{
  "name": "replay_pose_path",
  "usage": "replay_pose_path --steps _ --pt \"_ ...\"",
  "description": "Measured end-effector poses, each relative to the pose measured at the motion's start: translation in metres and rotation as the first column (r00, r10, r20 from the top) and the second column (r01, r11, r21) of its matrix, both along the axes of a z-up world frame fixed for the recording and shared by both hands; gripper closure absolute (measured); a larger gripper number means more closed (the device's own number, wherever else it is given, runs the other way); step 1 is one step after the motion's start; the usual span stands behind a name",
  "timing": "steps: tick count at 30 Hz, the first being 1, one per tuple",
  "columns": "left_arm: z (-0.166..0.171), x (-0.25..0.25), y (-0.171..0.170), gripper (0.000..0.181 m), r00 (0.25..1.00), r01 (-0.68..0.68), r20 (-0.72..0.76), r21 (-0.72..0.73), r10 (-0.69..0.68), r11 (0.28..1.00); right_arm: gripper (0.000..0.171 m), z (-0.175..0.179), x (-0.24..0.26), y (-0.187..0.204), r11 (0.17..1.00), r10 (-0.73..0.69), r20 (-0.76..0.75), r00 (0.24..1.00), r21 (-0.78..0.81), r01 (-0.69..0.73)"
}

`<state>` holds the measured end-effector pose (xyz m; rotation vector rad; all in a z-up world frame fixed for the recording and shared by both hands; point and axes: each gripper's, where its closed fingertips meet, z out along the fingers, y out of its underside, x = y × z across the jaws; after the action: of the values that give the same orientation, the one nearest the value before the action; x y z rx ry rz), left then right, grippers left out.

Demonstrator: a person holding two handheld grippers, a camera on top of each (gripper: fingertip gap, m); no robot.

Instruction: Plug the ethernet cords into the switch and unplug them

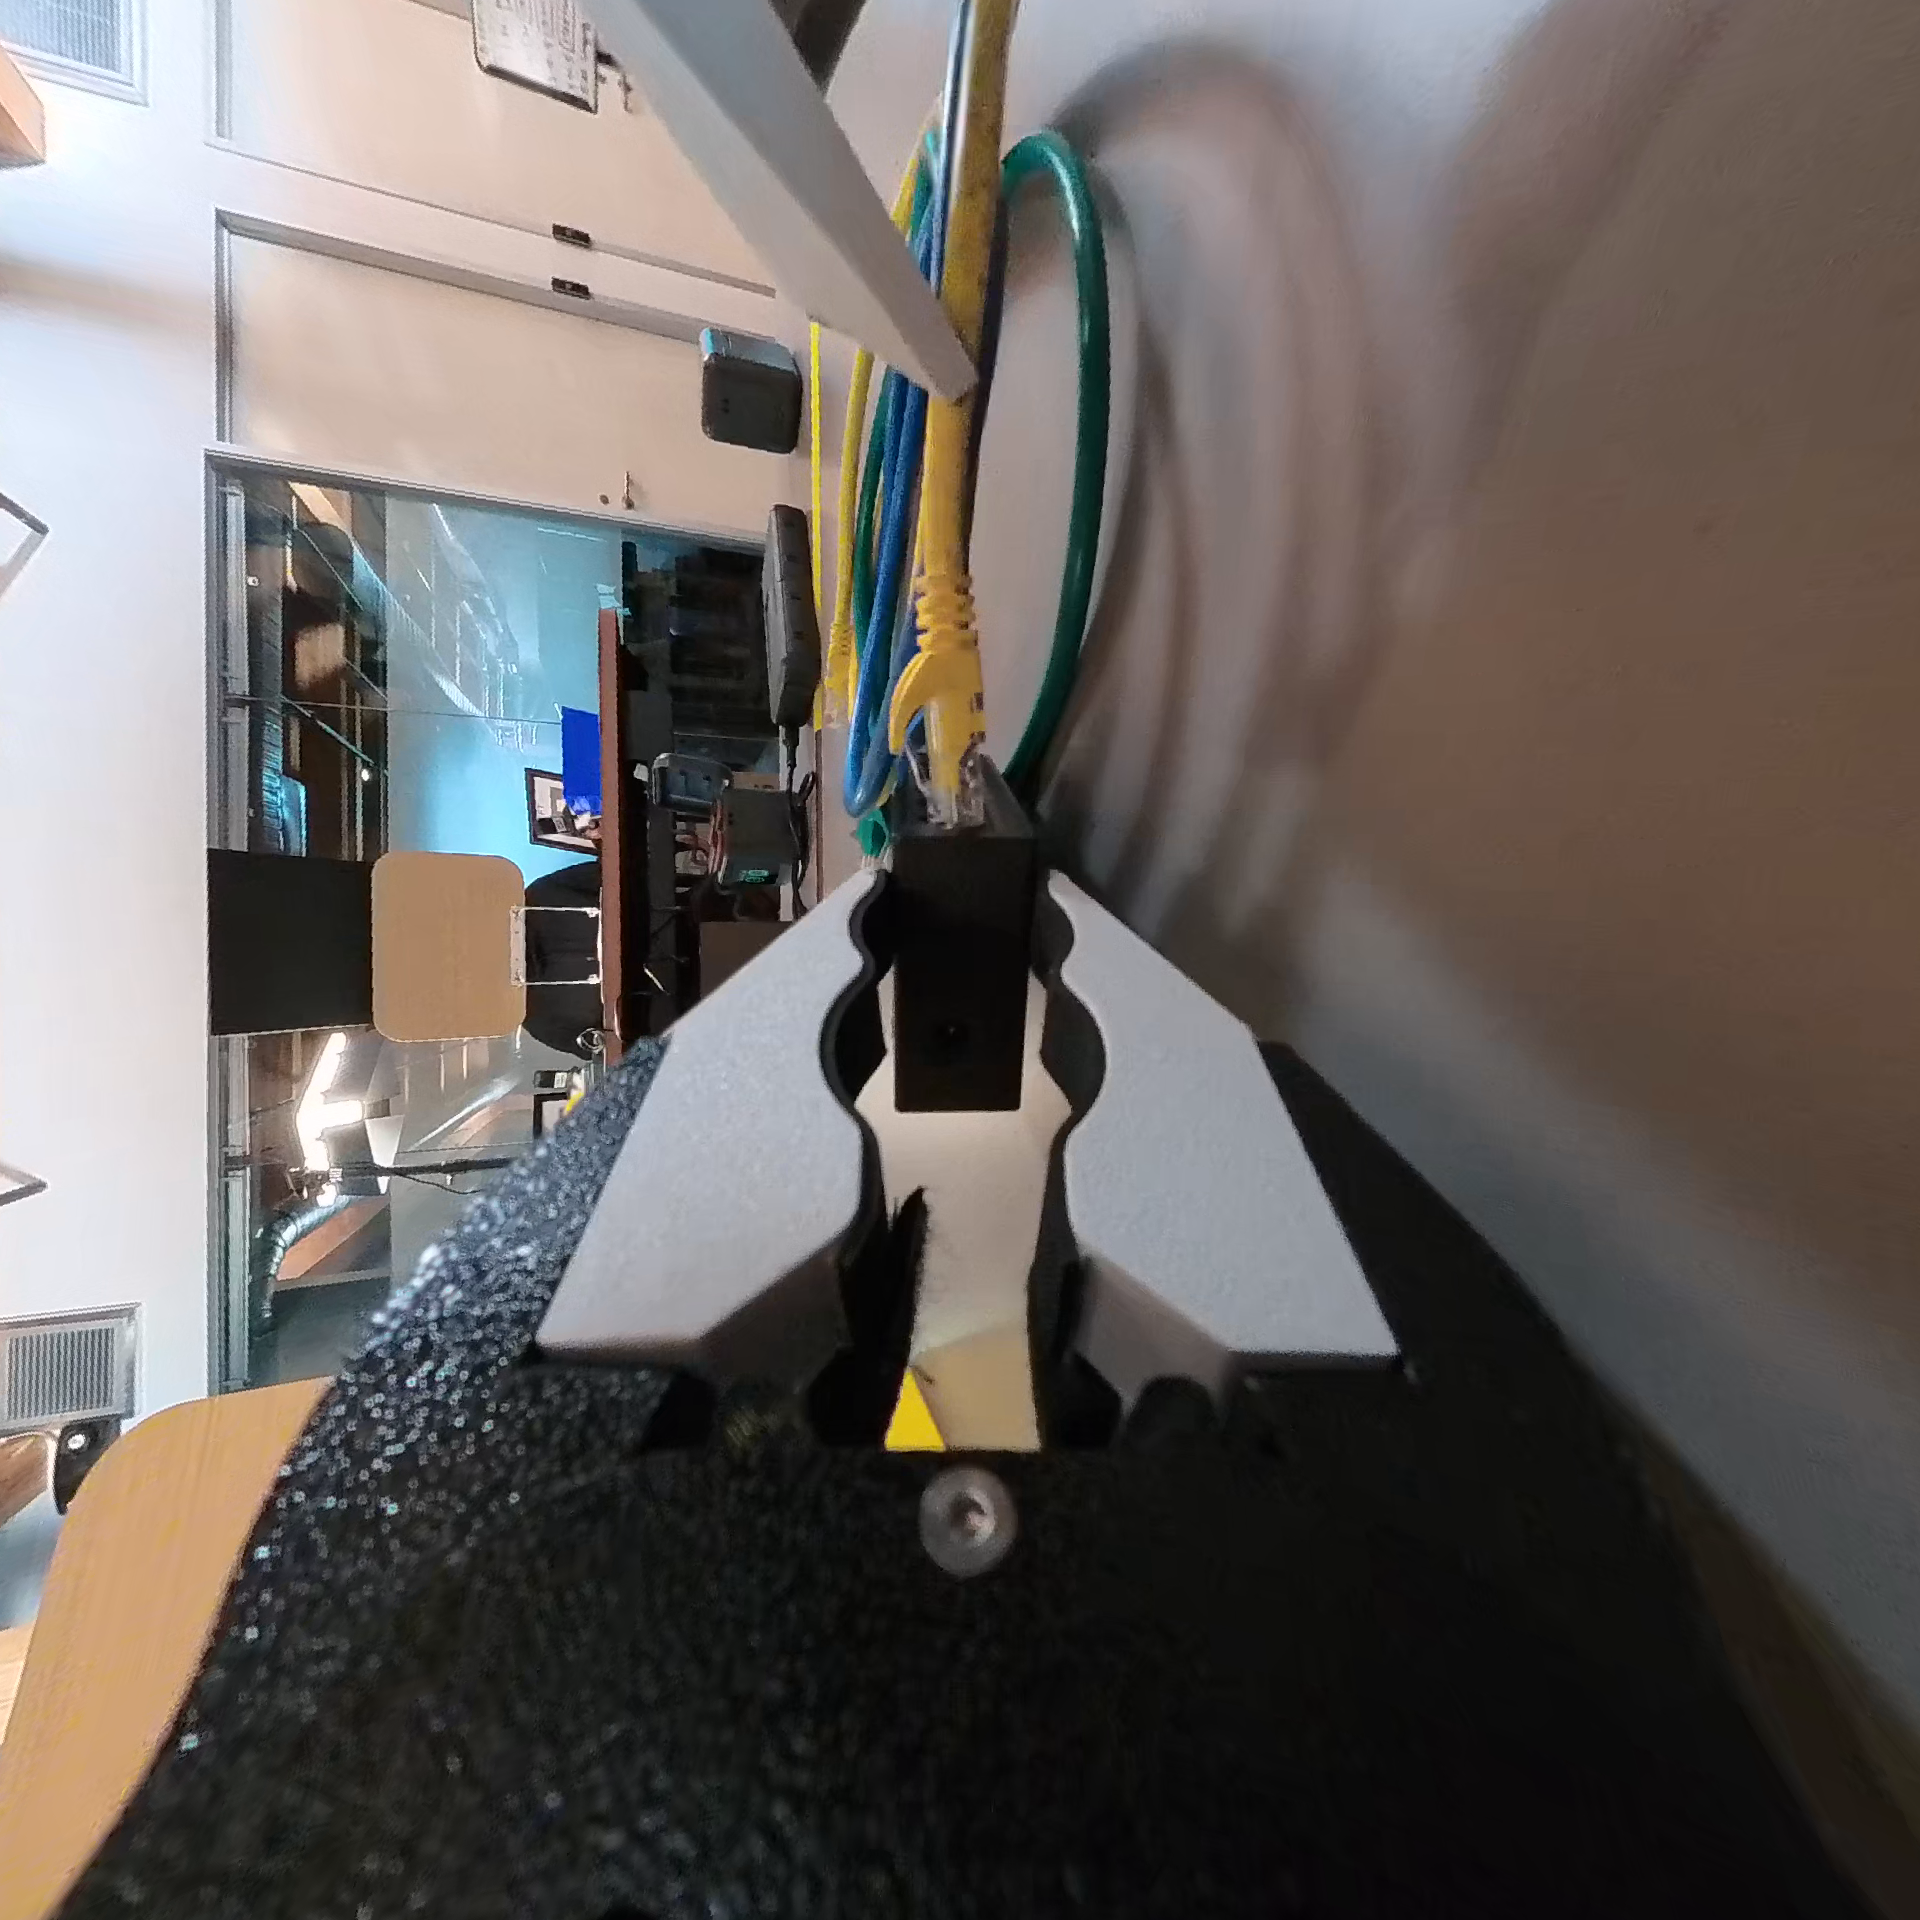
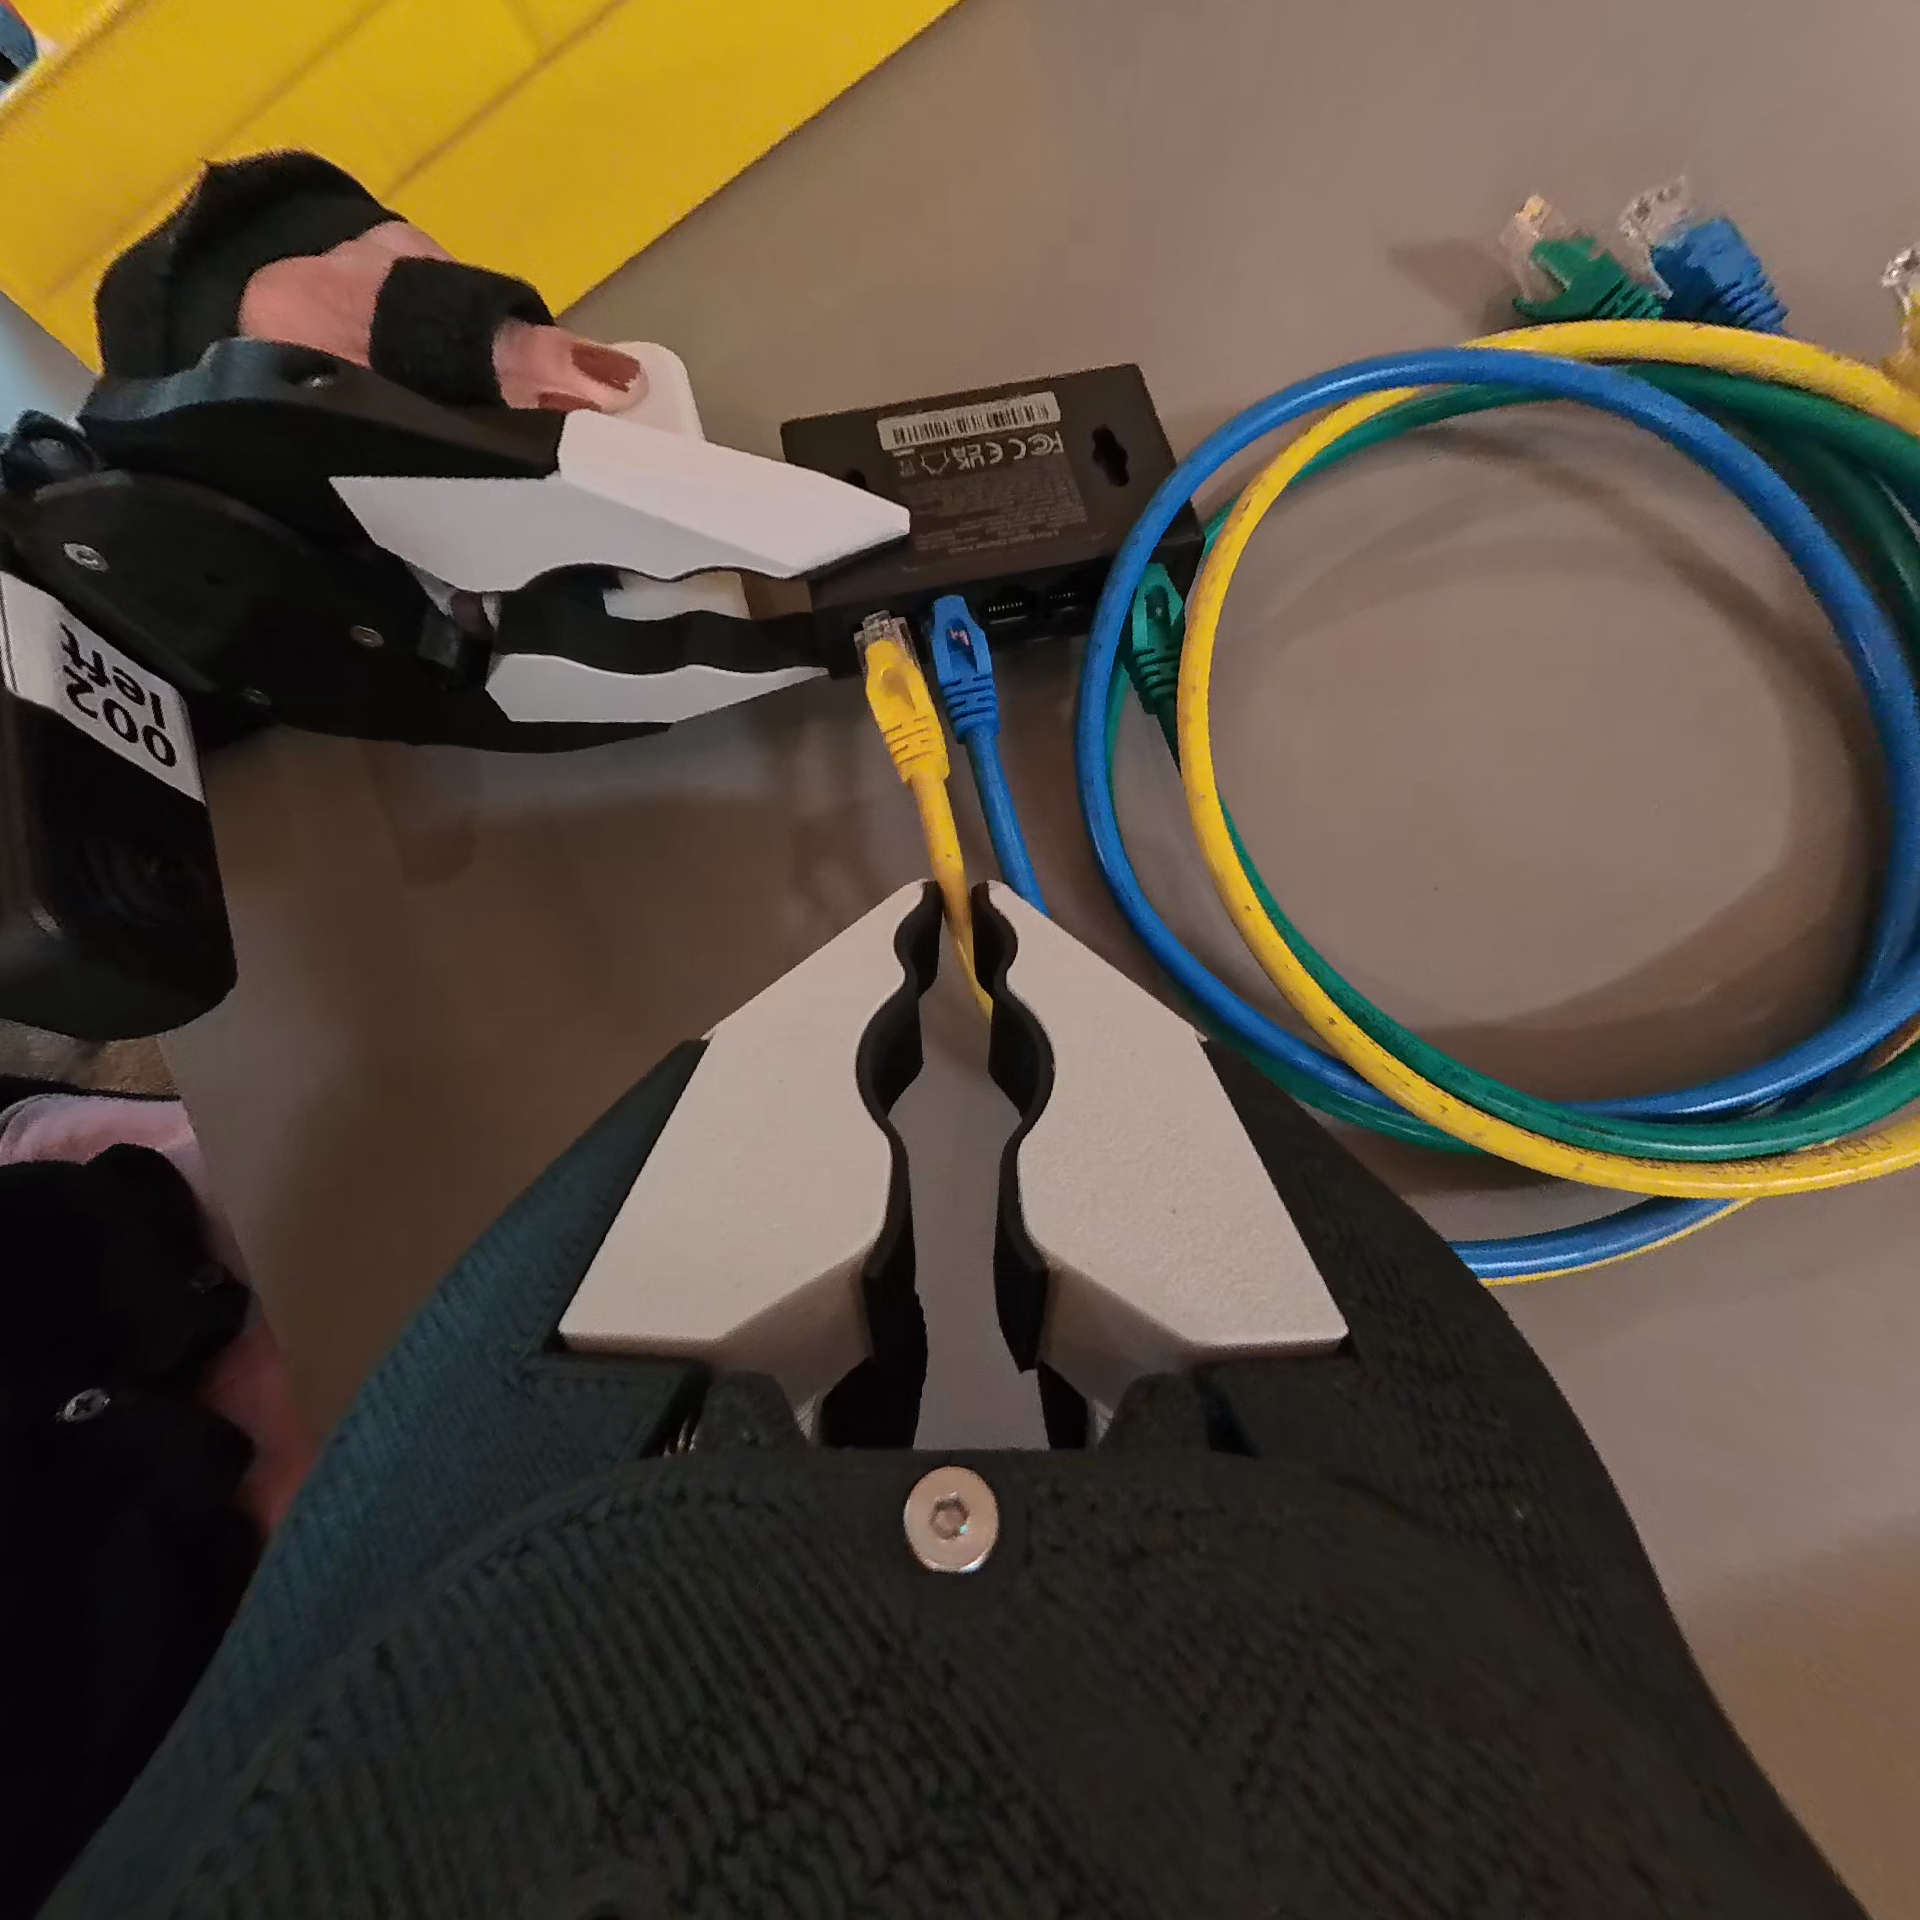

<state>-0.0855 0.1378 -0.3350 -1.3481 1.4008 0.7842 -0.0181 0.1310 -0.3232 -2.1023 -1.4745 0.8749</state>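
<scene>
The black switch point(image 2: 977, 468) lies label side up on the table. My left gripper point(image 2: 857, 603) is shut on its left end; in the left wrist view the switch point(image 1: 964, 977) sits between the fingers of my left gripper point(image 1: 961, 883). My right gripper point(image 2: 956, 896) is shut on the yellow cord point(image 2: 940, 821), a little behind its plug. The yellow plug point(image 2: 894, 675) is at the mouth of the leftmost port, with its clear tip showing. It also shows in the left wrist view point(image 1: 940, 717). The blue plug point(image 2: 961, 665) sits in the port beside it. A green plug point(image 2: 1153, 634) is at the switch's right end; I cannot tell whether it is seated.
The blue, yellow and green cords point(image 2: 1558, 1091) coil on the table to the right of the switch. Their loose far plugs point(image 2: 1621, 270) lie at the back right. A yellow surface point(image 2: 468, 104) lies at the back left. A gloved hand point(image 2: 312, 281) holds the left gripper. Left tips to right tips: about 8 centimeters.
</scene>
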Motion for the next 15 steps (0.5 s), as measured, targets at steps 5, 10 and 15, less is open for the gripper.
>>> replay_pose_path --steps 5,10,15 --pt "0.0 -0.001 0.0 0.159 1.0 -0.004 0.016 -0.009 0.004 1.0 0.167 0.004 -0.002 0.001 1.0 -0.009 -0.024 1.0 -0.003 0.009" --pt "0.001 -0.002 0.001 0.159 0.998 -0.012 0.062 -0.027 0.014 1.0 0.167 0.006 -0.003 0.001 1.0 -0.016 -0.041 0.999 -0.001 0.016" --pt "0.004 -0.005 0.002 0.159 0.99 -0.021 0.138 -0.05 0.028 0.999 0.167 0.012 -0.006 0.001 1.0 -0.017 -0.061 0.998 0.012 0.018"
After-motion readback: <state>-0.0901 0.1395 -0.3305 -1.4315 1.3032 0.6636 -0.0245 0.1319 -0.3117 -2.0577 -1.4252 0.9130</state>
